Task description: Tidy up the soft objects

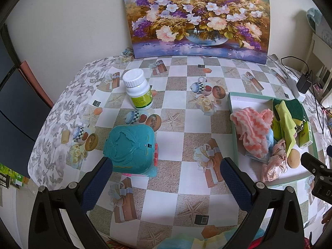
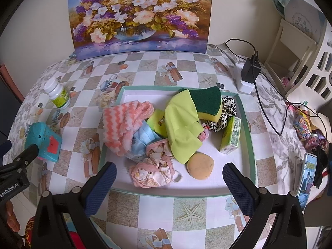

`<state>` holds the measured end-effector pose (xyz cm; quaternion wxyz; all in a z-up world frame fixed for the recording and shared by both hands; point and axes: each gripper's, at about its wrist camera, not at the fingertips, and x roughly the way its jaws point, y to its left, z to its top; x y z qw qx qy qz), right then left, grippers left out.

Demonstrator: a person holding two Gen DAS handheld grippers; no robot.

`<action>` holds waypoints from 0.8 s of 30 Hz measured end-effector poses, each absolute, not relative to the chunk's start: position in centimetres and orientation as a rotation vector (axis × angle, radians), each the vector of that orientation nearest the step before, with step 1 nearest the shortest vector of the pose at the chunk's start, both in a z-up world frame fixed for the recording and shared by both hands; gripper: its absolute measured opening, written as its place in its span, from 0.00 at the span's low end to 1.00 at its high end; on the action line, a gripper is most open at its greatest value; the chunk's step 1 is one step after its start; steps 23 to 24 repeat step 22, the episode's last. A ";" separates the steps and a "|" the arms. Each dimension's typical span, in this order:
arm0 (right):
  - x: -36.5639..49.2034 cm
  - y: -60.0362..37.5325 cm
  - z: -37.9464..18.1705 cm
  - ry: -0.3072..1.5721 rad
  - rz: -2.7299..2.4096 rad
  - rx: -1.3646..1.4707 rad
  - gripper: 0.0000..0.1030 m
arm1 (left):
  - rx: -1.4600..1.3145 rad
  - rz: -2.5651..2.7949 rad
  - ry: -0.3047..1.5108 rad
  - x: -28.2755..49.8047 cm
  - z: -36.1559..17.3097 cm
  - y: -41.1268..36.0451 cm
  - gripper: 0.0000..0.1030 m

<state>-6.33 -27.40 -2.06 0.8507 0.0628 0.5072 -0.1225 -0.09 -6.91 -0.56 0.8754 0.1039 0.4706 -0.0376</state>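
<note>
A green-rimmed white tray (image 2: 247, 124) holds the soft things: a pink-and-white fluffy cloth (image 2: 124, 120), a yellow-green cloth (image 2: 180, 128), a green-and-yellow sponge (image 2: 207, 101), a leopard scrunchie (image 2: 226, 112), a blue mask (image 2: 143, 139), a pink scrunchie (image 2: 155, 166), a tan makeup sponge (image 2: 200, 168) and a green tissue pack (image 2: 231, 134). My right gripper (image 2: 169, 176) is open and empty, just before the tray's near rim. My left gripper (image 1: 166, 170) is open and empty; its left finger is next to a teal plastic box (image 1: 130, 145). The tray also shows in the left wrist view (image 1: 234, 124).
A white pill bottle (image 1: 138, 91) stands behind the teal box, and a small cork (image 1: 65, 137) lies at the left. A flower painting (image 1: 197, 16) leans on the wall. A power strip with charger (image 2: 249, 72) and cables lie at the right, with a phone (image 2: 309, 176) near the table edge.
</note>
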 end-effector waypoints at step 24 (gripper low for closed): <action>-6.3 -27.3 -1.9 1.071 -0.269 0.130 1.00 | 0.207 -0.089 0.965 -0.4 -0.2 -7.3 1.00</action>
